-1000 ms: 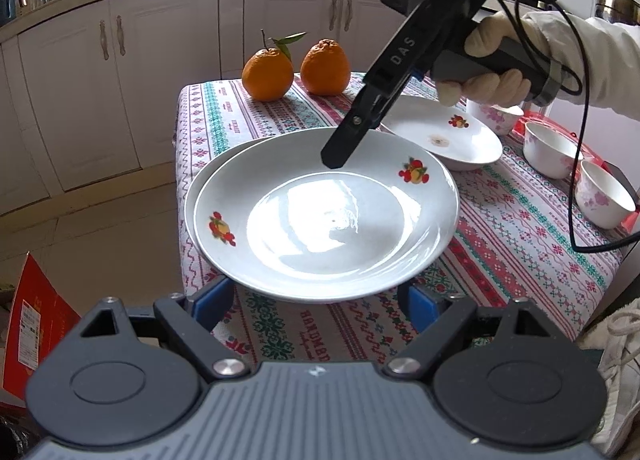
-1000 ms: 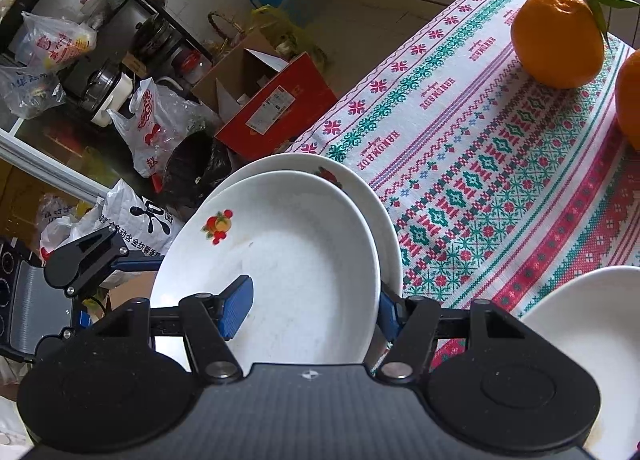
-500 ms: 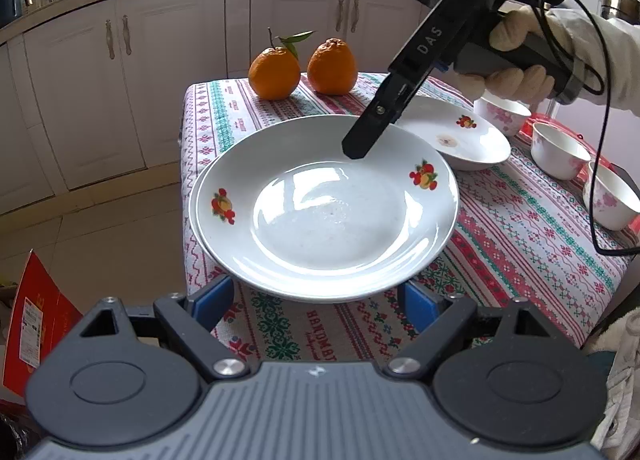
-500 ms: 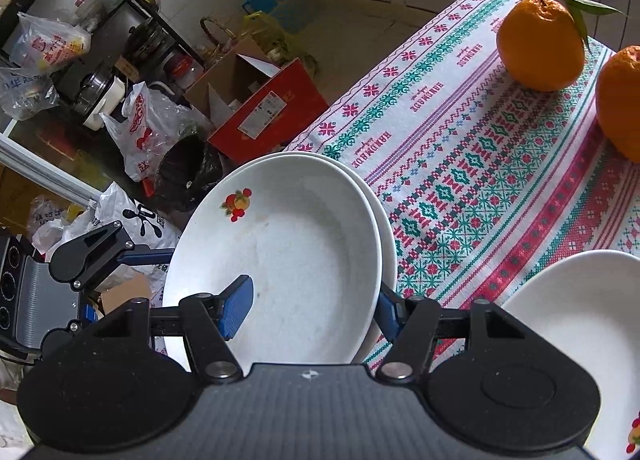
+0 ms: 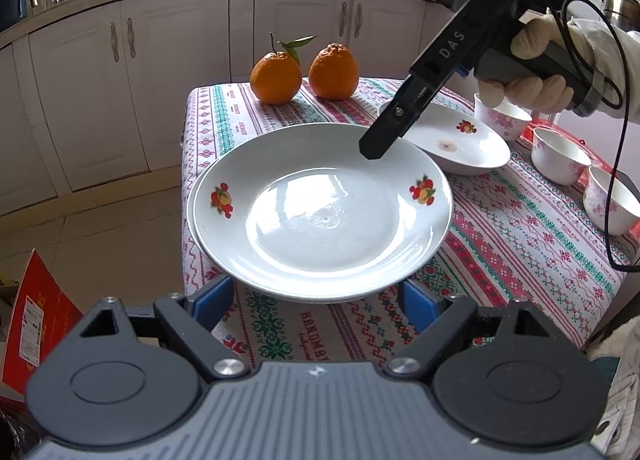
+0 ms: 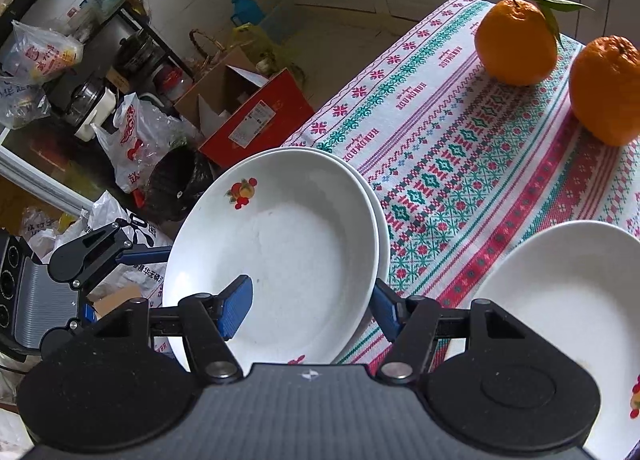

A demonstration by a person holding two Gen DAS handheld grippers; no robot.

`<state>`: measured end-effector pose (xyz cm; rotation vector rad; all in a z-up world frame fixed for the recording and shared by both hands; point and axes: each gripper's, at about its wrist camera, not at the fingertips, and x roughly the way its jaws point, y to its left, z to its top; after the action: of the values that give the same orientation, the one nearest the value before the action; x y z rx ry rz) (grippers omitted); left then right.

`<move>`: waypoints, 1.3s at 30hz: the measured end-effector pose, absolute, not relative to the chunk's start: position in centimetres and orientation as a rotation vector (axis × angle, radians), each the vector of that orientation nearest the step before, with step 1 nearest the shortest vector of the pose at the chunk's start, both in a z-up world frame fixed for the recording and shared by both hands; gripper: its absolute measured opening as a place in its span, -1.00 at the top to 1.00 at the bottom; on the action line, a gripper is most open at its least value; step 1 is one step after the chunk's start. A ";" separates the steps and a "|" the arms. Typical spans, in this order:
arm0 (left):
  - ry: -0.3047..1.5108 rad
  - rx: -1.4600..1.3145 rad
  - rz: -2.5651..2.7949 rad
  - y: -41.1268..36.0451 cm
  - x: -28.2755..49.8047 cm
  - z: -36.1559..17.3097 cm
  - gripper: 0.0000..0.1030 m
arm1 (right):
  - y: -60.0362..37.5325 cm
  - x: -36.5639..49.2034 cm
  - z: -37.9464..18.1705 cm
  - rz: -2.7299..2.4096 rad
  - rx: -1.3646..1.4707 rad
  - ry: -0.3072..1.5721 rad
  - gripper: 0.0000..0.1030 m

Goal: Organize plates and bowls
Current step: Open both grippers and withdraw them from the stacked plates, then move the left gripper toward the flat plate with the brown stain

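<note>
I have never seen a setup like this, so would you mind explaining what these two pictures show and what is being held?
There is no robot: a person holds a two-finger gripper in each hand, each with a camera looking along its fingers. The left camera shows the left gripper open at the bottom, and opposite it a gloved hand holding the right gripper. The right camera looks down over the table's corner. On the tablecloth lie two oranges, three bowls, a separate plate and two nested plates. The right gripper pinches the top plate by its rim, over the lower plate.
</note>
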<state>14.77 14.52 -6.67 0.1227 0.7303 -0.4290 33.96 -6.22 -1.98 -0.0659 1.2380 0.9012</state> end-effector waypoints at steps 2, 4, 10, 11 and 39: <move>0.729 0.126 -0.427 14.5 14.8 -6.7 -0.73 | -6.4 33.7 -1.9 0.891 -0.067 1.235 -0.36; 0.728 0.123 -0.425 14.5 14.8 -6.6 -0.73 | -6.5 33.4 -2.0 0.880 -0.082 1.227 -0.36; 0.710 0.131 -0.421 14.4 14.5 -6.4 -0.74 | -7.0 32.5 -1.8 0.865 -0.085 1.207 -0.39; 0.705 0.136 -0.419 14.3 14.4 -6.3 -0.75 | -7.1 32.1 -1.6 0.858 -0.086 1.199 -0.43; 0.544 0.229 -0.431 8.5 11.0 -2.8 -0.99 | -14.2 16.6 -3.7 0.245 -0.170 0.776 -1.00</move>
<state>11.05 8.47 -2.83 0.2293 0.5436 -0.4309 16.61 -14.20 -3.66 -0.1703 0.7759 0.2449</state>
